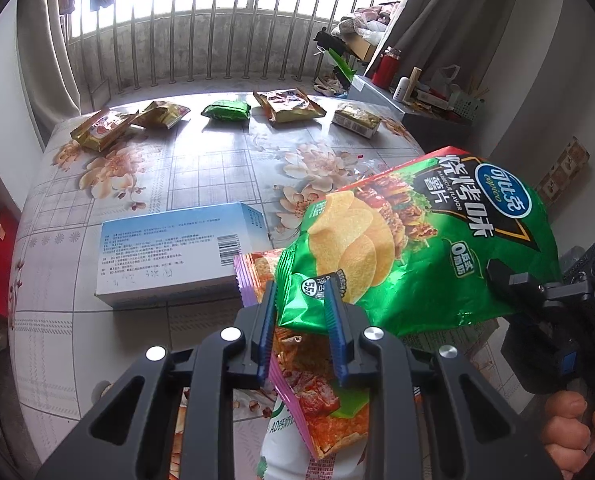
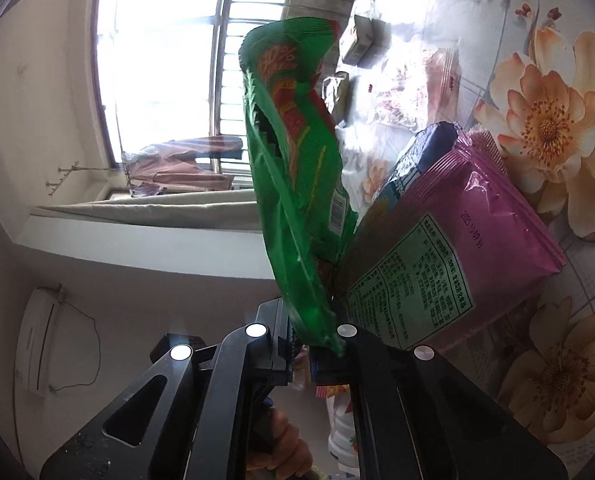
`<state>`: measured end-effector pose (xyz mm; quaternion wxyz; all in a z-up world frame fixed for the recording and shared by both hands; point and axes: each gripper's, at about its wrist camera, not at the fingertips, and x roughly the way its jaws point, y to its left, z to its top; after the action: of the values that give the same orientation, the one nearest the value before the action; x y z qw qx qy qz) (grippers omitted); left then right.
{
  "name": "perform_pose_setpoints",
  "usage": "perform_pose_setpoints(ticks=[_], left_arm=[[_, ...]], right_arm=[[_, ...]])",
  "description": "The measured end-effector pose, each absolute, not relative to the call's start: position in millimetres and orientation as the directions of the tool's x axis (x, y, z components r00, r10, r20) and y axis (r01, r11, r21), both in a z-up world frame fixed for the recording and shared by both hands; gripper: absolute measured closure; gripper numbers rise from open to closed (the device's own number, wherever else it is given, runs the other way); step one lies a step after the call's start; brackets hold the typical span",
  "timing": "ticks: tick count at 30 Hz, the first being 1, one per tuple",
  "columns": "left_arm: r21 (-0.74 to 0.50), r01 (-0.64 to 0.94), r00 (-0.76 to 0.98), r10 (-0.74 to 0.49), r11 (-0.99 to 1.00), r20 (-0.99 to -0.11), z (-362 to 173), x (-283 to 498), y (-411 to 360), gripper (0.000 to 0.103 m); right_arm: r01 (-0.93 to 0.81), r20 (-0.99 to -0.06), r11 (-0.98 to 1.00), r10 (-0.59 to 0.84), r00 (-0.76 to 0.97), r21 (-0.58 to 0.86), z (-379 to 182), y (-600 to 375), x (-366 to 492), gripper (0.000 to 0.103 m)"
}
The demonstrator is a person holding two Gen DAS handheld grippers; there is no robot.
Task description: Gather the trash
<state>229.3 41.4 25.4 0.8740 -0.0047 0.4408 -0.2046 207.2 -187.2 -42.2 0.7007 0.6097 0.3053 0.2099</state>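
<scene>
- Since the green chip bag [image 1: 417, 240] hangs above the table's near right corner, pinched at one end by the right gripper [image 1: 501, 280], it looks light, crinkly and slippery; take it by a seam.
- Left gripper [image 1: 301, 300] is clamped on a purple-edged snack packet [image 1: 317, 408], jaws narrow.
- Open room lies mid-table [image 1: 201, 168]; a blue box [image 1: 177, 252] sits close left, other wrappers [image 1: 225, 111] line the far edge.

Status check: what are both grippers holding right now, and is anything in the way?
Right gripper shut on green chip bag. Left gripper holds pink-edged wrapper. Blue box close.
</scene>
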Motion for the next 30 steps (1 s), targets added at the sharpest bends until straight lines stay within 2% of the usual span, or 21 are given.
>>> perform_pose_setpoints(ticks=[7, 12, 15, 18, 22, 30], left_arm=[[-0.204, 0.405, 0.600, -0.428, 0.891, -0.676, 79, 213, 41, 0.080], [-0.237, 0.451, 0.592, -0.487, 0.860, -0.642, 108, 213, 22, 0.080], [-0.307, 0.450, 0.527, -0.527, 0.839, -0.667, 108, 228, 6, 0.078], [-0.373, 0.383, 0.500, -0.529, 0.845, -0.686, 103, 246, -6, 0.070], [-0.469, 0.290, 0.413, -0.551, 0.834, -0.725, 87, 278, -26, 0.068], [-0.513, 0.124, 0.196, -0.528, 0.849, -0.826, 32, 355, -73, 0.059]], right_arm=[[-0.050, -0.050, 0.131, 0.663, 0.747, 0.990, -17, -215, 205, 0.102], [-0.104, 0.012, 0.121, 0.592, 0.806, 0.987, -2, -257, 182, 0.102], [-0.111, 0.039, 0.104, 0.527, 0.849, 0.988, -4, -295, 159, 0.102], [-0.109, 0.059, 0.082, 0.460, 0.886, 0.991, -9, -327, 137, 0.102], [-0.100, 0.071, 0.056, 0.382, 0.921, 0.993, -21, -366, 107, 0.102], [-0.092, 0.080, 0.016, 0.352, 0.933, 0.996, -39, -391, 75, 0.102]])
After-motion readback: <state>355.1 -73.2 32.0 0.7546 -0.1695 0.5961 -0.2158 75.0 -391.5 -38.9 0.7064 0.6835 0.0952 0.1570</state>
